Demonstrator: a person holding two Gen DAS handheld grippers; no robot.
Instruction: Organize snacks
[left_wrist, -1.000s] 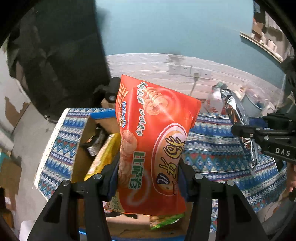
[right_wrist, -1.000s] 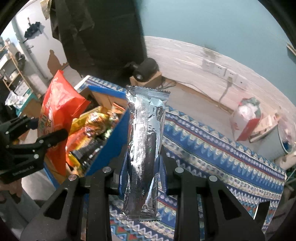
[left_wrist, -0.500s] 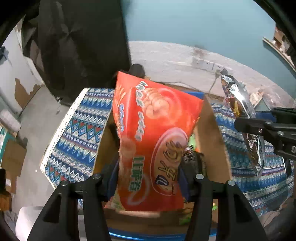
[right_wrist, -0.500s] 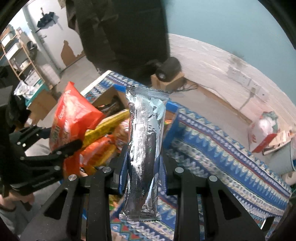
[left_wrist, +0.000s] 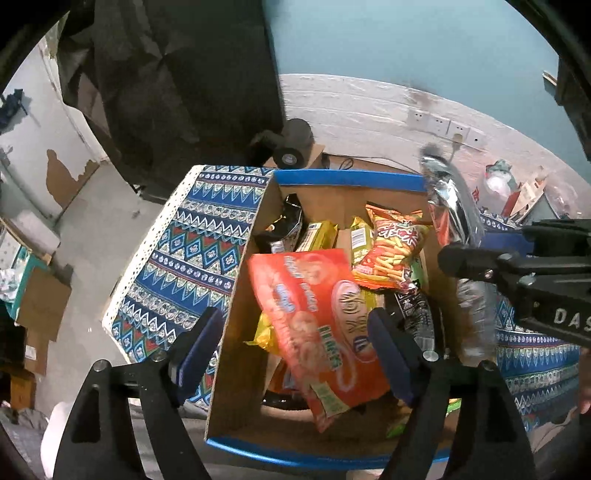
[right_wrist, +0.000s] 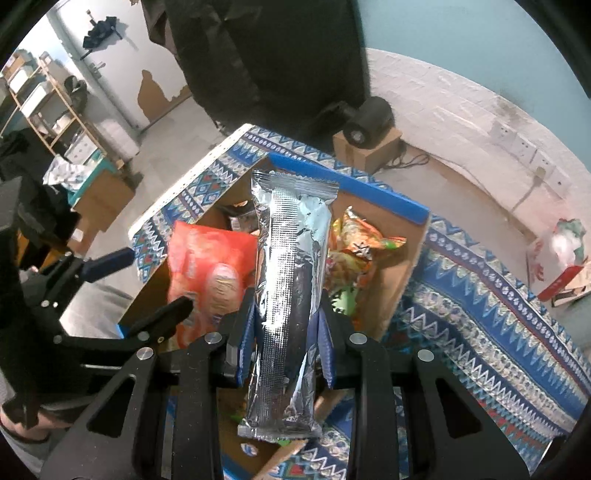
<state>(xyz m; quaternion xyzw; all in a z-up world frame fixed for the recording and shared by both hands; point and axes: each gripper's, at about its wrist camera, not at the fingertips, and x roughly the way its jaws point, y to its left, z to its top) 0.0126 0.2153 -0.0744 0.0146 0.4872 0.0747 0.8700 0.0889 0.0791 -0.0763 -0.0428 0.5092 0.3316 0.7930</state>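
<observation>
Two claws over the cardboard box (left_wrist: 236, 325), my left gripper (left_wrist: 295, 343) just opened wide, red bag (left_wrist: 317, 328) loose, tilted inside, my right gripper (right_wrist: 284, 332) clamping the silver packet (right_wrist: 290, 295), long axis upright.

White letters "DAS" on the right gripper (left_wrist: 461, 258), bag print unreadable

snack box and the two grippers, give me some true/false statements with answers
1. The right gripper is shut on the silver packet. True.
2. The left gripper clamps the orange shrimp-chip bag. False: its jaws have just been opening and stand wide, pads off the bag, which lies in the box.
3. The cardboard box holds no snacks. False: it holds several, among them an orange bag of fries-shaped sticks.
4. The box sits on a blue patterned cloth. True.
</observation>
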